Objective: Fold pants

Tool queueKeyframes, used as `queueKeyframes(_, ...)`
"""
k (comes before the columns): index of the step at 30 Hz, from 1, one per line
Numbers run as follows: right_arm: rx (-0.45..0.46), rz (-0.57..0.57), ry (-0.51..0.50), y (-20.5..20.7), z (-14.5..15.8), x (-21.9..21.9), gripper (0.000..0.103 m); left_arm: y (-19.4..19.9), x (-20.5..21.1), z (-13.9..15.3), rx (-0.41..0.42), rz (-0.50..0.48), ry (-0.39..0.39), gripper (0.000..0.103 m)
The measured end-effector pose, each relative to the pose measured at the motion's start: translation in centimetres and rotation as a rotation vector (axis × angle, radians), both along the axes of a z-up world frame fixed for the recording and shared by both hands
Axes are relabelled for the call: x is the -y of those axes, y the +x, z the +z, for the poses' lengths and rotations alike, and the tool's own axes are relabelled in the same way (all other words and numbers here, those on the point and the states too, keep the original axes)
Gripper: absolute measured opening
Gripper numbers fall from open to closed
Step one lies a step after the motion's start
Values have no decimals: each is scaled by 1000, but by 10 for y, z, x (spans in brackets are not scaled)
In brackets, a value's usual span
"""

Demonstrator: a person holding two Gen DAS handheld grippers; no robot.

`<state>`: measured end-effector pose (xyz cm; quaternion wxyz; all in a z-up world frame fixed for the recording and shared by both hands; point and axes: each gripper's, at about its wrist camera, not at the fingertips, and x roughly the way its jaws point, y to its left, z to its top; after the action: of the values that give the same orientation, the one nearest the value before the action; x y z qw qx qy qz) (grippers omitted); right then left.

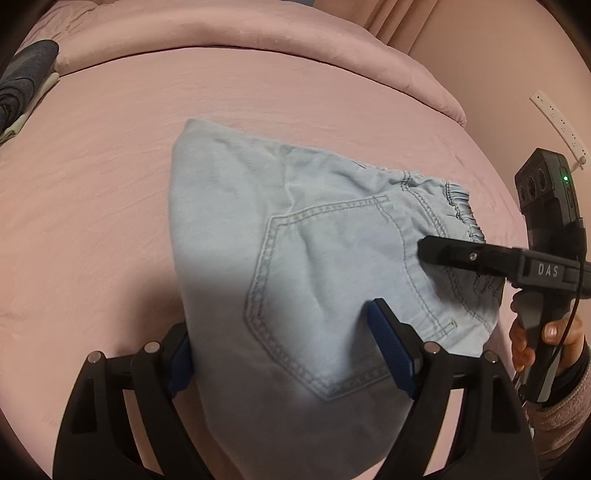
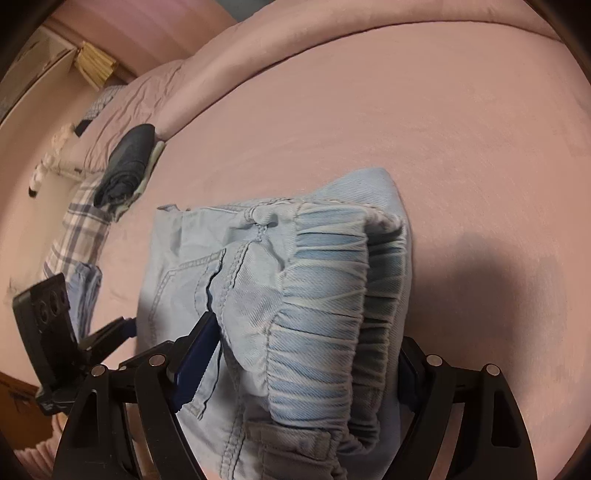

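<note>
Pale blue denim pants (image 1: 295, 258) lie folded into a compact bundle on the pink sheet of the bed (image 1: 110, 206), back pocket (image 1: 325, 295) facing up in the left wrist view and the gathered elastic waistband (image 2: 325, 314) bulging toward the right wrist camera. The left claw (image 1: 284, 350) straddles one end of the bundle, its blue-padded fingers (image 1: 391, 354) spread wide with the cloth filling the gap between them; one pad presses onto the fabric beside the pocket, the other sits at the bundle's edge, so it stands open around the pants rather than pinching them. The right claw (image 2: 295, 362) is likewise spread wide around the waistband end, one blue finger (image 2: 195, 358) against the seam side and the other mostly hidden behind the elastic. In the left wrist view the right claw reaches in from the side, its black finger lying on the waistband, with the person's right hand (image 1: 543, 347) on its handle. A rolled pink duvet (image 1: 258, 33) runs along the far side of the bed, and a dark folded garment (image 2: 129, 162) rests near it, well apart from the pants, with a plaid cloth (image 2: 77, 229) just beside
</note>
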<state>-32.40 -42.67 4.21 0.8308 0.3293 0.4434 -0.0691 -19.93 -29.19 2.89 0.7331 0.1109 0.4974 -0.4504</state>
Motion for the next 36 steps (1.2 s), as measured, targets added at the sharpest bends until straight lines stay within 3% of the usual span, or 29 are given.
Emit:
queueKeyframes(6,1,1,-58,1,4,-8,84,-4,6,4,8,1,-2,84)
queueKeyframes(8,10,3,-81,0,8,-12,79,-5,7,7,5,4,-10,82)
queueKeyframes(16,64,10,-135,-11,30,-18,56,-5,-3,18,18,27,-39,54)
queueKeyframes(24,118,31,-213,-13,56,-41,46,-13,-8,36,54,11,-87,31)
queueKeyframes(36,196,66,-246,-10,89,-67,45,-21,-25,72,146,14,-141,31)
